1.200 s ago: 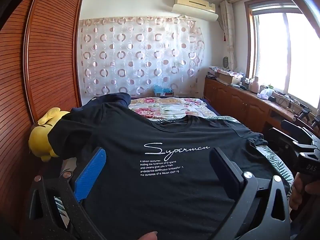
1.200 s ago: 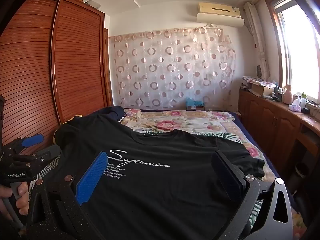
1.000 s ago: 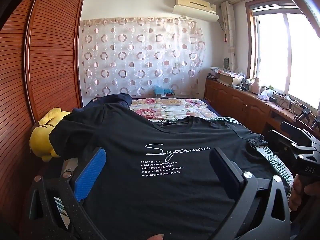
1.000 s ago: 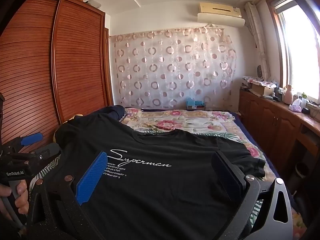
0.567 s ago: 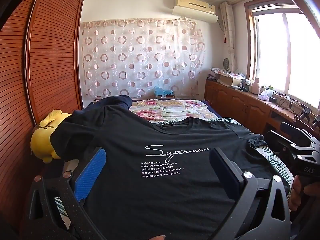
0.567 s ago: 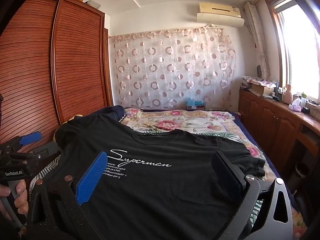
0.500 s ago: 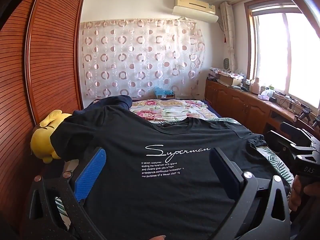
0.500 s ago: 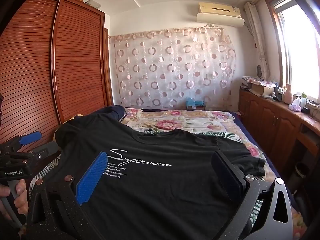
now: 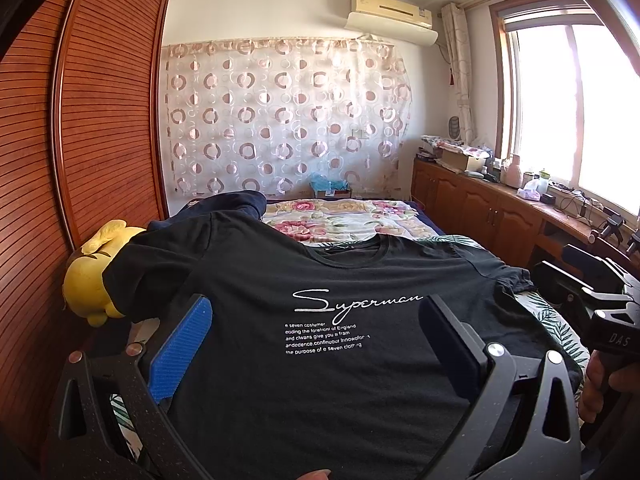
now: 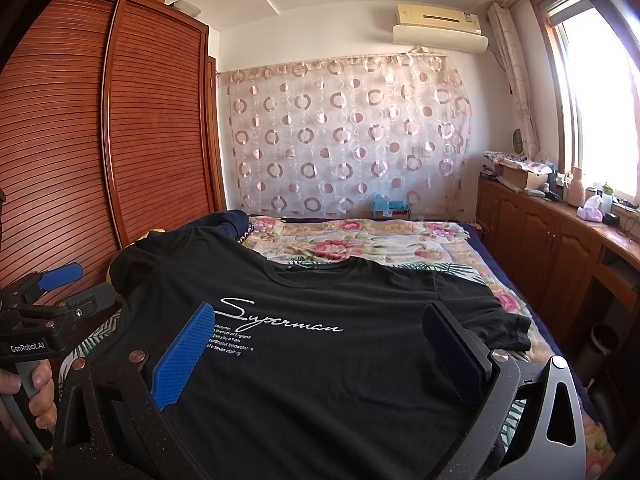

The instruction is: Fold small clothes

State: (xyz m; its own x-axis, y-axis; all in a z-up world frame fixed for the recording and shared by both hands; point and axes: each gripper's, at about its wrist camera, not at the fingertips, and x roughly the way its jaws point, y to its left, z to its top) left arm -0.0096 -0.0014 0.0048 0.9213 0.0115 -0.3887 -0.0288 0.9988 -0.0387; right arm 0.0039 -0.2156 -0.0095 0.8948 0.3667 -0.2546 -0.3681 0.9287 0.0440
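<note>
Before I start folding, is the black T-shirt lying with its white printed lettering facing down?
No, the black T-shirt lies spread on the bed with its white "Superman" lettering facing up.

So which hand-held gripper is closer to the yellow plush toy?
Left. The left hand-held gripper hangs open over the black T-shirt, on the side of the yellow plush toy; the right hand-held gripper hangs open farther toward the window.

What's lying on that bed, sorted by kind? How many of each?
Black T-shirt: 1, spread flat, print up
Yellow plush toy: 1, at the bed's left edge
Dark navy garment: 1, bunched up behind the T-shirt
Floral bedspread: 1
Total: 4
</note>
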